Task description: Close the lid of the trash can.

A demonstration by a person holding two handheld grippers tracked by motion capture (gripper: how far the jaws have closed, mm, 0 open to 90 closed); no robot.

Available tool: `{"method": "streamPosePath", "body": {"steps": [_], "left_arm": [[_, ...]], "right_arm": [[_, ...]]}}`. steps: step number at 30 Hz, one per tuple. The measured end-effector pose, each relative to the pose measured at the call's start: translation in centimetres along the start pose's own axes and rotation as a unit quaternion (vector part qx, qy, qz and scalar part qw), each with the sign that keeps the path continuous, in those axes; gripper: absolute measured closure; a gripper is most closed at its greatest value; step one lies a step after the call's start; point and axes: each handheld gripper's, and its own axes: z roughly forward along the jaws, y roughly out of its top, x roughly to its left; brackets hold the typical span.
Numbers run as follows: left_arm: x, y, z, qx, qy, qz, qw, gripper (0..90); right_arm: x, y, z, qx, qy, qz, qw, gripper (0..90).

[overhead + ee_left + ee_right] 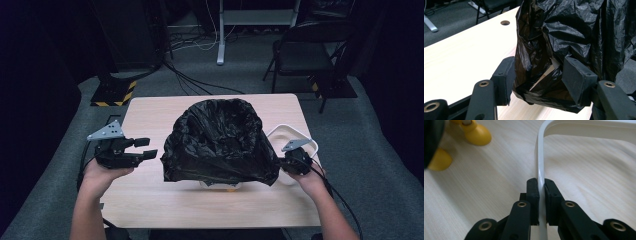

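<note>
We held the right tool pinched on the white frame; the left tool stood spread, the black bag between its jaws, on the worktop.

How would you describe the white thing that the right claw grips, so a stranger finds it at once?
On the wooden table, look right of the big black bag. There lies a thin white frame with rounded corners, pinched by the right claw; nothing else nearby is white and looped.
</note>
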Motion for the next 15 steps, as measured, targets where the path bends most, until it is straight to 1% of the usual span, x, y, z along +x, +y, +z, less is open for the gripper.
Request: {"method": "streamPosePath", "body": {"steps": [2,4,7,11,12,13,15], "left_arm": [[0.0,0.0,0.1,0.000,0.000,0.000,1.0000,43.1],[0.0,0.1,0.2,0.003,0.000,0.001,1.0000,43.1],[-0.1,0.2,0.3,0.005,-0.001,0.003,1.0000,43.1],[-0.2,0.3,0.3,0.006,-0.003,0.008,0.9999,43.1],[-0.3,0.3,0.3,0.007,-0.002,0.007,0.9999,43.2],[-0.3,0.4,0.2,0.006,-0.002,0.009,0.9999,43.2],[-0.3,0.5,0.1,0.005,-0.001,0.007,1.0000,43.2]], "right_arm": [[-0.6,0.4,-0.5,-0.003,0.001,0.000,1.0000,83.5],[-1.2,0.8,-1.1,-0.012,0.004,0.002,0.9999,83.6],[-1.9,1.7,-1.8,-0.016,0.002,-0.004,0.9999,83.7],[-2.2,2.9,-2.4,-0.017,0.002,-0.019,0.9997,83.8],[-2.3,3.2,-2.6,-0.017,0.005,-0.019,0.9997,83.8],[-2.3,3.6,-2.7,-0.023,0.010,-0.019,0.9995,83.8],[-2.5,4.4,-3.0,-0.023,0.017,-0.020,0.9994,83.8]]}}
